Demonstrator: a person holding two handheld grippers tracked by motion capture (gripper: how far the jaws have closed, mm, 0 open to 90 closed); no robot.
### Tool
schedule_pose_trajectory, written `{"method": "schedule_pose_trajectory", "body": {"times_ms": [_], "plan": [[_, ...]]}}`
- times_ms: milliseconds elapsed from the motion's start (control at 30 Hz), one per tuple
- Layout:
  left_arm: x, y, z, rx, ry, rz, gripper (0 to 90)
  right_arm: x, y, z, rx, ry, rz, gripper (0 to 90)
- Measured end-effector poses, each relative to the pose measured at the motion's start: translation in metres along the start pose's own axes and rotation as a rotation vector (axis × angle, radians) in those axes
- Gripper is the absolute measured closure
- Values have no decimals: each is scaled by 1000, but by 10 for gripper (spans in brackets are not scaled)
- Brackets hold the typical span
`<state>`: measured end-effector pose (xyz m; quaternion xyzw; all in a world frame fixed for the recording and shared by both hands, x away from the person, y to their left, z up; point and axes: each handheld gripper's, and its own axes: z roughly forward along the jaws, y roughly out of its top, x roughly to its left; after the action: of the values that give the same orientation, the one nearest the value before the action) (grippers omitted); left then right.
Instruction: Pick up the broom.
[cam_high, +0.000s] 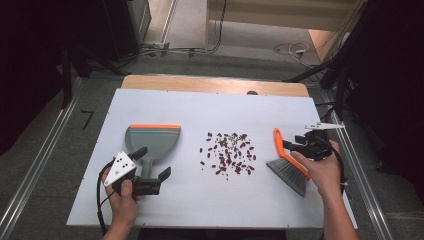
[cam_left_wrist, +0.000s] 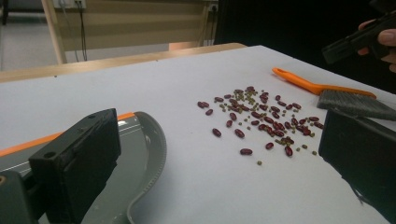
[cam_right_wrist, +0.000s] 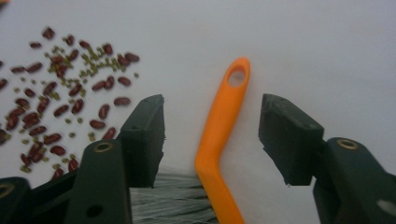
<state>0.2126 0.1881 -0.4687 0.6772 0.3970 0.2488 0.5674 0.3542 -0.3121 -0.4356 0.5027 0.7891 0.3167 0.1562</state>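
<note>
Two tongs are at work, one in each hand. The left tongs (cam_high: 152, 164) stand with jaws wide apart over the handle of the single dustpan (cam_high: 152, 140), one jaw to either side of it and neither touching it as far as the high view shows. The right tongs (cam_right_wrist: 211, 135) are likewise spread apart, straddling the handle of the one brush (cam_right_wrist: 223, 126) without closing on it. That brush has a bright orange handle with a hanging hole at its tip, bent where it meets a head of grey bristles, and lies flat on the white tabletop (cam_high: 200, 200). The dustpan is grey with an orange strip along its far lip. Between the two tongs, nearer the right pair, lies one loose scatter of beans (cam_high: 229, 153): dark red kidney-shaped ones mixed with smaller green ones, too many and too small to count.
</note>
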Motion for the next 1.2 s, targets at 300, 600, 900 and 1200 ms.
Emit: {"method": "schedule_pose_trajectory", "body": {"times_ms": [300,600,900,1200], "plan": [[0,-1,1,5,-7,2,0,5,-7,18,123,-6,42,558],[-1,-1,2,8,-10,5,0,7,-13,38,221,-53,65,582],[-3,0,3,12,-9,11,0,9,-11,48,257,-86,97,615],[-1,0,3,9,-14,14,0,-7,-15,44,200,15,182,562]]}}
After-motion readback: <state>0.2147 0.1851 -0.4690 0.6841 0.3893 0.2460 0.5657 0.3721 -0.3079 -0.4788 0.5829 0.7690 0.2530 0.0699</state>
